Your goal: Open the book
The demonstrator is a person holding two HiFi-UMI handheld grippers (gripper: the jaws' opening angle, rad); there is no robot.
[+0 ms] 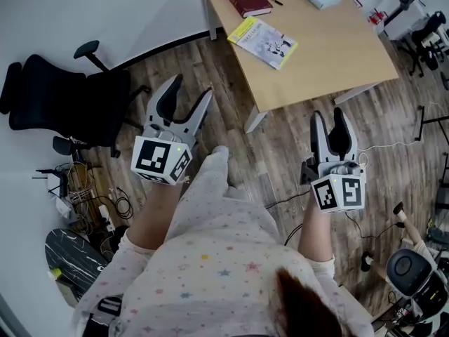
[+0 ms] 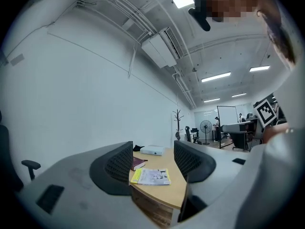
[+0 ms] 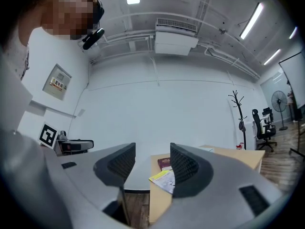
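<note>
Left gripper (image 1: 191, 88) and right gripper (image 1: 328, 114) both gape open and empty, short of the table (image 1: 330, 55).
The red book (image 1: 248, 0) lies closed at the table's far left end, well apart from both grippers. A closed yellow booklet (image 1: 263, 42) lies just beside it, nearer the person, above the wood floor (image 1: 231, 83).

Right gripper (image 3: 148, 168) jaws apart, empty, red book (image 3: 164, 163), yellow booklet (image 3: 163, 179) beyond
</note>
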